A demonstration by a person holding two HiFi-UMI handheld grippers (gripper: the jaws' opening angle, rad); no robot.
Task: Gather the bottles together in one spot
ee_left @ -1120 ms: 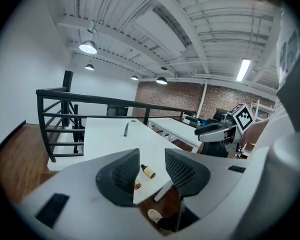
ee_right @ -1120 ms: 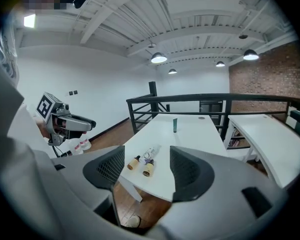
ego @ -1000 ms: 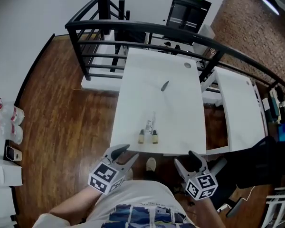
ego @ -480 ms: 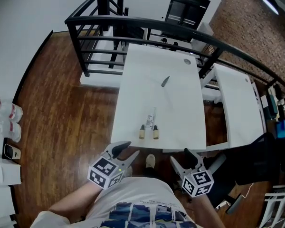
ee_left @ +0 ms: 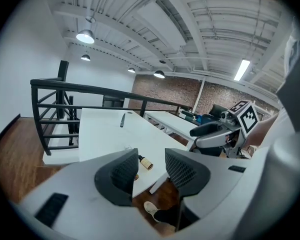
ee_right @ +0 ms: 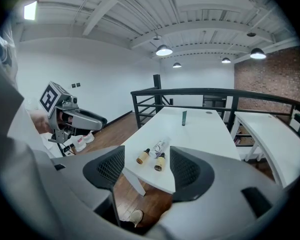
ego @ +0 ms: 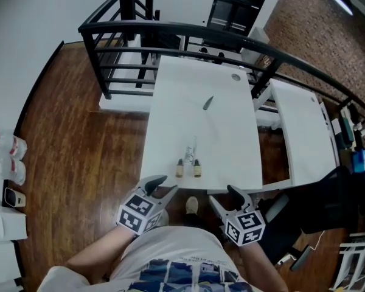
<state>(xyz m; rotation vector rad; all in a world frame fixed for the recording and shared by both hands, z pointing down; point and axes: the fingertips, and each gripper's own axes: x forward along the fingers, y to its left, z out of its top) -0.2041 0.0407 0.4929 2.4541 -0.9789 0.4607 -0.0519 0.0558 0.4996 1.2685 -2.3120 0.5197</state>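
Right claw (ego: 224,194): drawn in toward the left claw (ego: 163,186) since a second ago; the left claw's place has scarcely changed and the bottles are unmoved. Both claws: jaws part open, nothing between the pads, both short of the near edge of the worktop (ego: 231,132). Contents of worktop: first amber bottle (ego: 179,170), lying just ahead of the left claw and a little to its right; second amber bottle (ego: 197,168), lying just beside the first, ahead of the right claw and to its left; clear bottle (ego: 190,152), lying just beyond the pair, its near end between them. Also a dark slender item (ego: 208,103), well beyond both claws near mid-worktop; whether it is a bottle cannot be told. Step in hand, as judged: reaching in toward the near group, which already lies close together. Handling notes: bring the jaws over the worktop edge level with the bottles, not down onto them; take a lying bottle across its body, since round bottles are likely to roll if nudged; if the far item proves a bottle, carry it to the near group without disturbing the three.
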